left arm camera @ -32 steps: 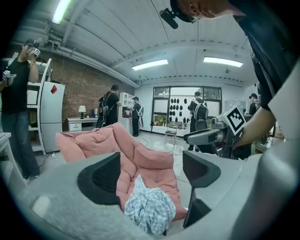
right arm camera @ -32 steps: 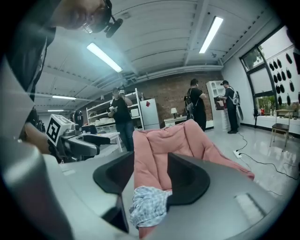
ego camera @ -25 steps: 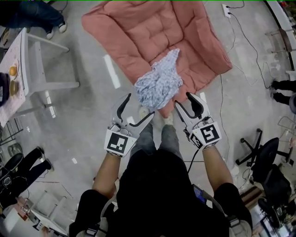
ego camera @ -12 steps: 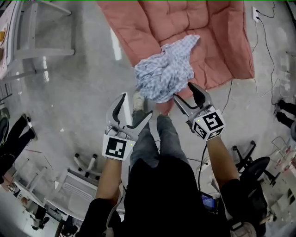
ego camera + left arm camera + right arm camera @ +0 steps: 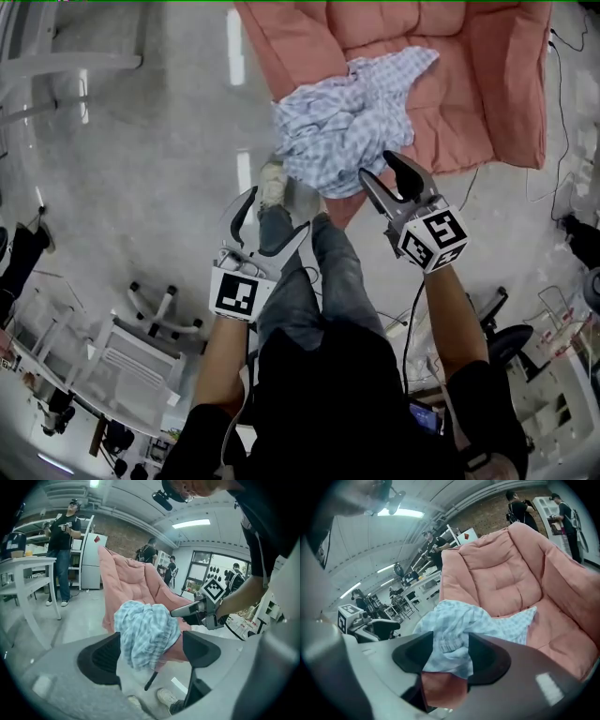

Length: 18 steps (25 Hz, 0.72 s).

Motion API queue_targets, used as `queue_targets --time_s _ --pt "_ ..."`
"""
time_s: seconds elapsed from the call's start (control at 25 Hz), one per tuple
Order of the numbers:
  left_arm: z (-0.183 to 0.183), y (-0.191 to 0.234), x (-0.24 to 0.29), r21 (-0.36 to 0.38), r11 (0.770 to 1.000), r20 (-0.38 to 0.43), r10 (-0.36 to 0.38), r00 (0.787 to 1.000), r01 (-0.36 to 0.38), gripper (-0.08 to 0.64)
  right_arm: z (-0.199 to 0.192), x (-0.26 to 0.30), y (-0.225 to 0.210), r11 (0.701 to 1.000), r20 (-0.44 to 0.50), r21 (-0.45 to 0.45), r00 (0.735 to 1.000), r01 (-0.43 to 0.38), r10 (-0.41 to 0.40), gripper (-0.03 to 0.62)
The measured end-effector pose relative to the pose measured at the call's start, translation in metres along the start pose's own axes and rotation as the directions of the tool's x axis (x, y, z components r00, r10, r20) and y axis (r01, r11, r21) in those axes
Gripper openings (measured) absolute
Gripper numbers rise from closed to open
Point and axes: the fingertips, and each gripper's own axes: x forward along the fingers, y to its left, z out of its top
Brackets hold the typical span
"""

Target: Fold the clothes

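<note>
Head view, first speaker: where is the clothing to be folded?

Second speaker: A blue-and-white checked garment (image 5: pixel 347 117) lies crumpled in a heap on the front edge of a pink padded seat (image 5: pixel 487 84). The seat sits on a grey floor (image 5: pixel 159 141). Nothing is folded yet.

First speaker: And the two claws?

Second speaker: The person stands over the seat with a claw in each hand. The left claw (image 5: pixel 278 214) is released, its jaws wide apart. It hangs over the person's own leg and shoe (image 5: pixel 273 178), near the heap but apart from it. The right claw (image 5: pixel 382 171) is at the heap's near edge, and its jaws have just been closing partway. In the right gripper view, checked cloth shows in the gap between them. The pads do not look pressed on it, so I read that claw as released too.

First speaker: What has just changed?

Second speaker: A second ago both claws hung well short of the heap. Both have since come down towards it, and the garment now fills more of the view.

First speaker: What does that mean for the task?

Second speaker: I judge this to be the reach before the first pick-up. The heap likely needs lifting and spreading flat before any fold.
</note>
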Motion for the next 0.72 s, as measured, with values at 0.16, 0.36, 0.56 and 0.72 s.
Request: queue_targets --time_s 0.16,0.36,0.56,0.72 --pt "-0.013 -0.001 -0.001 -0.007 1.000 -0.002 -0.001 1.000 0.001 0.417 -0.004 0.003 -0.003 0.999 -0.001 0.041 1.000 -0.027 0.027 0.227" --pt "-0.023 -0.002 -0.003 -0.012 1.000 -0.003 -0.003 1.000 0.003 0.411 -0.005 0.010 0.001 0.998 -0.032 0.010 0.998 -0.054 0.054 0.219" --pt "-0.039 -0.003 -0.001 -0.020 1.000 -0.022 -0.012 1.000 0.012 0.405 -0.001 0.018 0.005 0.996 -0.049 -0.045 0.996 -0.073 0.071 0.216" --pt "-0.050 -0.004 0.004 -0.020 1.000 -0.033 -0.025 0.999 0.025 0.402 0.006 0.019 0.011 0.991 -0.056 -0.113 0.996 -0.068 0.062 0.172"
